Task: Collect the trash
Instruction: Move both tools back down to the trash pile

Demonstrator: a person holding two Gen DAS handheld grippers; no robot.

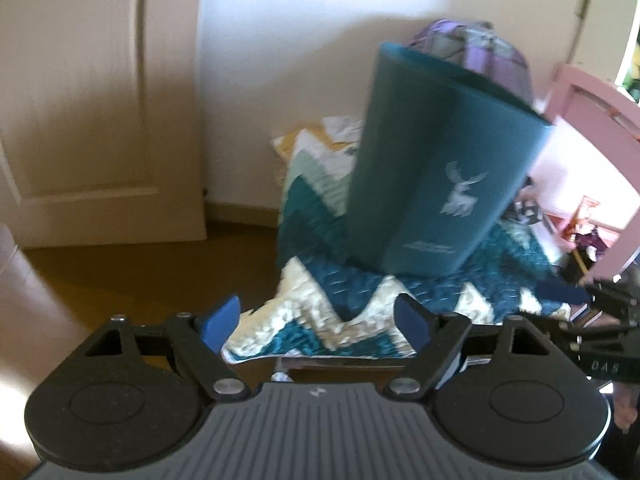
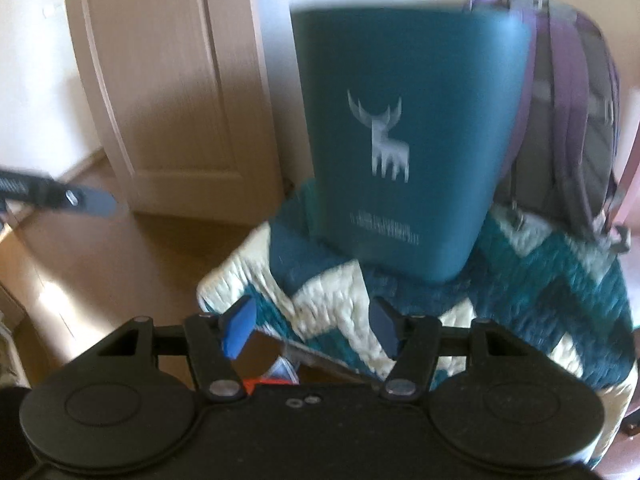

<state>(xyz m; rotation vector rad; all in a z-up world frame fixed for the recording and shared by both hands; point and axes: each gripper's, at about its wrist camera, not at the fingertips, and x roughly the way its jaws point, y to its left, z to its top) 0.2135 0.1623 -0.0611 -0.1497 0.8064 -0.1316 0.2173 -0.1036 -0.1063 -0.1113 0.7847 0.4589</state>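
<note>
A teal trash bin [image 1: 432, 168] with a white deer logo stands tilted on a teal-and-cream zigzag quilt [image 1: 360, 312]. It also shows in the right wrist view [image 2: 404, 136], on the same quilt [image 2: 540, 300]. My left gripper [image 1: 320, 326] is open and empty, in front of the bin and short of it. My right gripper [image 2: 312, 330] is open and empty, also in front of the bin. The right gripper's fingers [image 1: 560, 292] show at the right edge of the left wrist view. No loose trash is visible.
A purple and grey backpack [image 2: 572, 112] leans behind the bin. A white door [image 1: 88, 112] and brown floor [image 1: 140, 280] lie to the left. A pink chair [image 1: 592, 128] stands at the right. The left gripper's finger [image 2: 80, 200] shows at the left.
</note>
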